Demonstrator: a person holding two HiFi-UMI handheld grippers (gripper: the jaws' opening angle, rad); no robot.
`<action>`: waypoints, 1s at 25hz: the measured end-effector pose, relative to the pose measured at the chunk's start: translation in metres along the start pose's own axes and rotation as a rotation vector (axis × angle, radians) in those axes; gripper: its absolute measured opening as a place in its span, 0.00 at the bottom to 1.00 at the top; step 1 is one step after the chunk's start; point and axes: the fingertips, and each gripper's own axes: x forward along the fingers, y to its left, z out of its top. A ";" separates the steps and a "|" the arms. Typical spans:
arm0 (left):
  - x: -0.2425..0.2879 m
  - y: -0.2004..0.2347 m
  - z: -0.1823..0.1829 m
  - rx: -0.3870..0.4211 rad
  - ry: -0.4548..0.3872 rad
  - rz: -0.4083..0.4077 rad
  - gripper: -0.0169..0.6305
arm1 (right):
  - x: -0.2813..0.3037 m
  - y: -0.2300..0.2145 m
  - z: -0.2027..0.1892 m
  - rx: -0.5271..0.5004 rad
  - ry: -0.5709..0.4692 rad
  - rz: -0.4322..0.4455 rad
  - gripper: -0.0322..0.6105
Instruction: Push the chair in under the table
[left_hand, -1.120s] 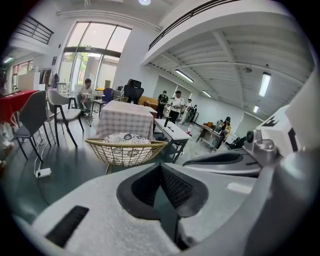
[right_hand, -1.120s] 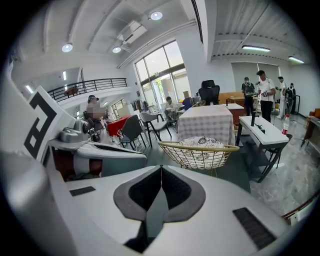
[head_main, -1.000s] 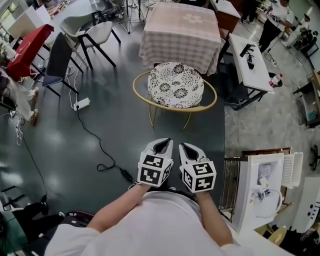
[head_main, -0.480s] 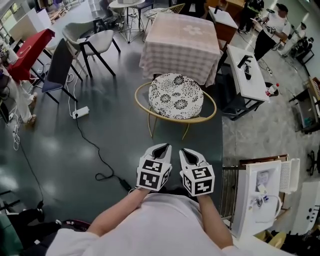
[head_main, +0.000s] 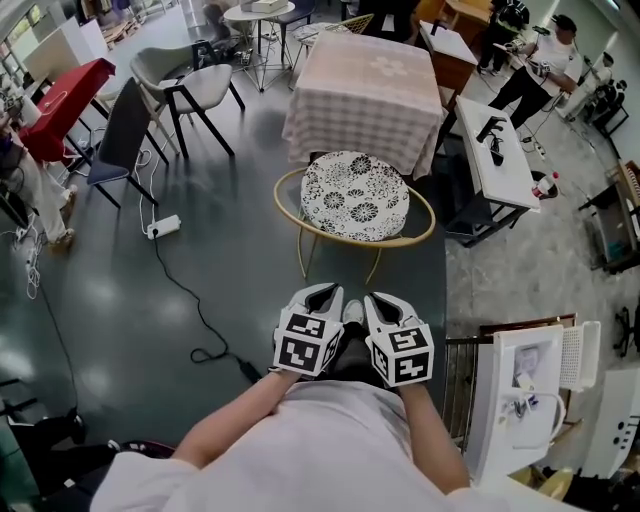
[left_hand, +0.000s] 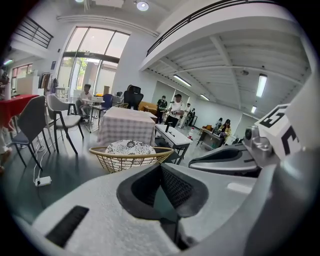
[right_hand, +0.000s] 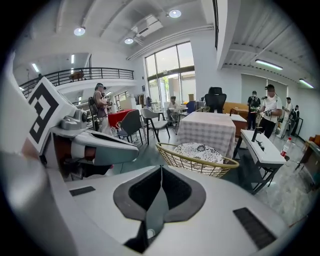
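- At the far left stands a red-covered counter (head_main: 62, 92); beside it are a dark chair (head_main: 115, 125) and a grey chair (head_main: 190, 70); a white power strip (head_main: 163, 226) lies on the dark floor (head_main: 240, 250), and its black cable (head_main: 185, 285) winds toward the person
- The left gripper (head_main: 322, 294) has its jaws together with nothing between them; the right gripper (head_main: 382, 302), just beside it, has its jaws pressed together the same way; both point at the patterned chair (head_main: 354, 196), and a stretch of bare floor separates them from it
- The patterned chair has a round white cushion with black floral print, ringed by a gold wire basket frame on thin gold legs; it stands just in front of the cloth-covered counter (head_main: 365, 85), with its seat outside the hem of the pale checked cloth
- To the right is a white bench (head_main: 497, 135); a bottle (head_main: 545, 183) is near its end
- Counted: one patterned chair; one cloth-covered counter; two grippers; two other chairs at the left
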 end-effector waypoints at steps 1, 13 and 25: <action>0.001 0.001 0.003 0.003 -0.007 0.003 0.03 | 0.001 -0.002 0.000 -0.005 -0.002 0.000 0.06; 0.024 0.021 0.006 0.021 0.025 0.030 0.03 | 0.029 -0.024 -0.002 -0.019 0.003 0.012 0.06; 0.073 0.033 0.016 0.158 0.105 0.020 0.04 | 0.057 -0.070 0.003 -0.132 0.077 0.005 0.06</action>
